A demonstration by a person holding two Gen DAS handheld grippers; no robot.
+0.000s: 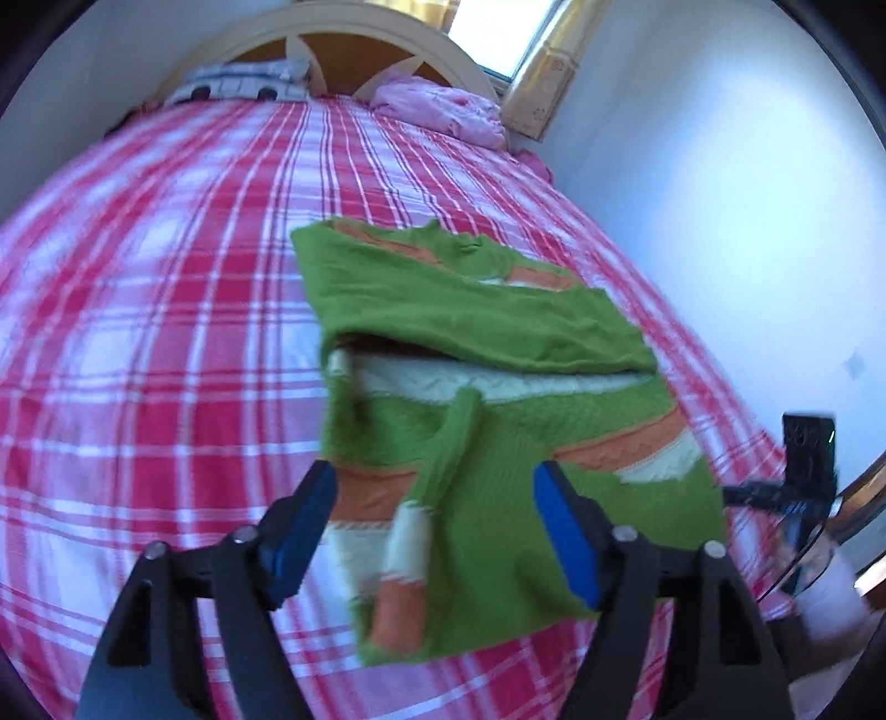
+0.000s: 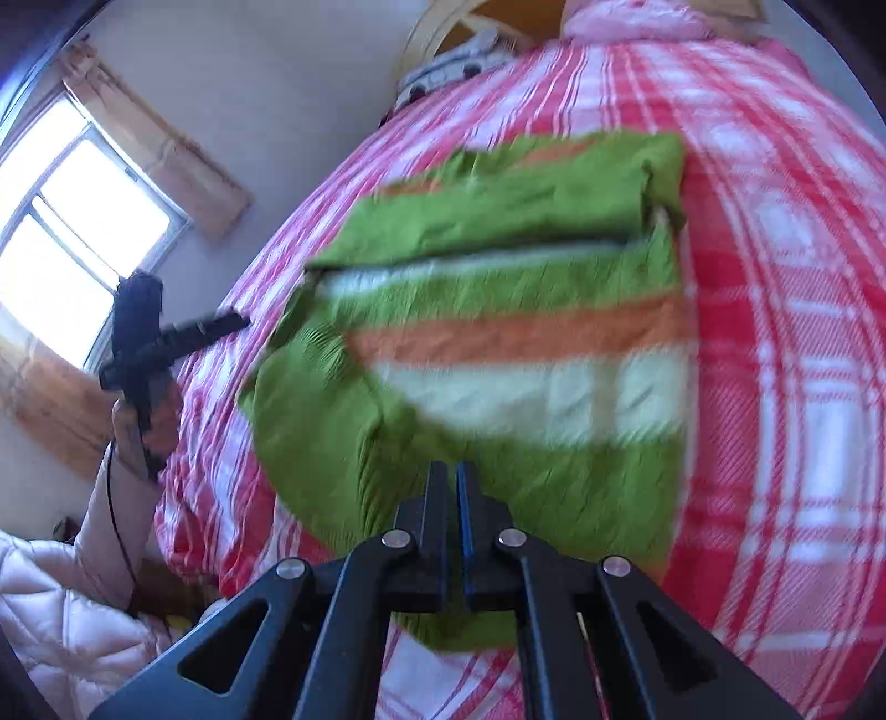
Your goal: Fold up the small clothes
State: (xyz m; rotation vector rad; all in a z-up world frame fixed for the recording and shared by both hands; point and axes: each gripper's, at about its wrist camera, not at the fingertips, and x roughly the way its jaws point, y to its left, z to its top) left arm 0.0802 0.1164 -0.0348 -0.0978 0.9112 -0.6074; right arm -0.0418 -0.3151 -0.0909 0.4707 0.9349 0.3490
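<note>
1 green sweater [image 1: 487, 399] with orange and cream stripes lies on the bed [image 1: 166, 310], partly folded: its far part is turned over onto the middle, and 1 sleeve [image 1: 437, 498] lies lengthwise over the near part. The bed carries 1 red-and-white checked cover. Beyond the sweater, at the headboard [image 1: 354, 39], sit 2 bundles: 1 grey patterned pillow [image 1: 243, 83] and 1 pink crumpled cloth [image 1: 443, 108].

The left gripper [image 1: 437, 531] hangs above the sweater's near edge with its 2 blue-padded fingers [image 1: 565, 531] spread wide apart and nothing between them. The right gripper [image 2: 451, 498] is over the sweater's near green band, its 2 fingers pressed together; motion blur hides whether any cloth is pinched. In the right wrist view, 1 hand [image 2: 141, 421] in a pale quilted sleeve holds the left gripper beside the bed, in front of 1 window [image 2: 77, 221].
</note>
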